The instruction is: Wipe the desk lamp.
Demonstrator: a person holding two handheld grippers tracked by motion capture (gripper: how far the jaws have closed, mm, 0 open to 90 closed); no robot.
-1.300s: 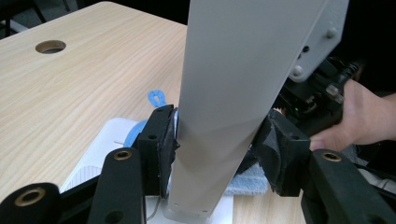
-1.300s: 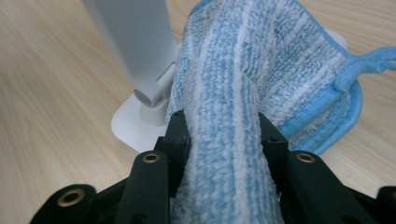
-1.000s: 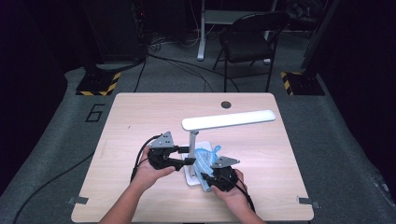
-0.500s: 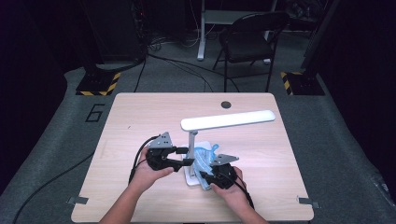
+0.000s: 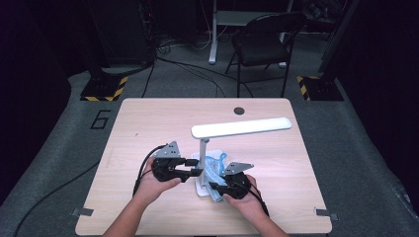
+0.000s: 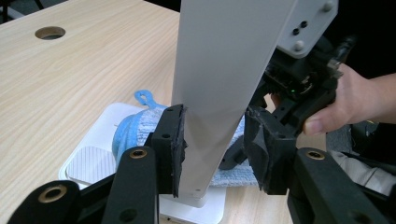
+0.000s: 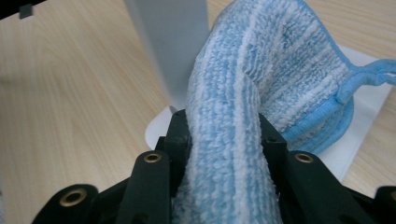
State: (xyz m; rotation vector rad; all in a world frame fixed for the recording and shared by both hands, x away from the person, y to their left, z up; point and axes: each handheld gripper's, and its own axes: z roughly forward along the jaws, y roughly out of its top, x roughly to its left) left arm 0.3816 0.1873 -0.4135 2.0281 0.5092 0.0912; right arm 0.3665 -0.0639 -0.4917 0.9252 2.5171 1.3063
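Right gripper (image 7: 224, 135): jaws clamped on a fold of the blue cloth (image 7: 261, 88), which rises between the pads and drapes beyond them onto the lamp base (image 7: 369, 102). The post (image 7: 170, 46) stands just past the jaws, to their left.

Left gripper (image 6: 217, 144): jaws have just been closing around the post (image 6: 224, 79); near pad looks to touch it, far pad appears a sliver apart, contact hard to judge. Cloth (image 6: 135, 126) lies behind the post on the base (image 6: 93, 161). Farther off, lamp head (image 5: 241, 127) overhangs the table (image 5: 148, 118)
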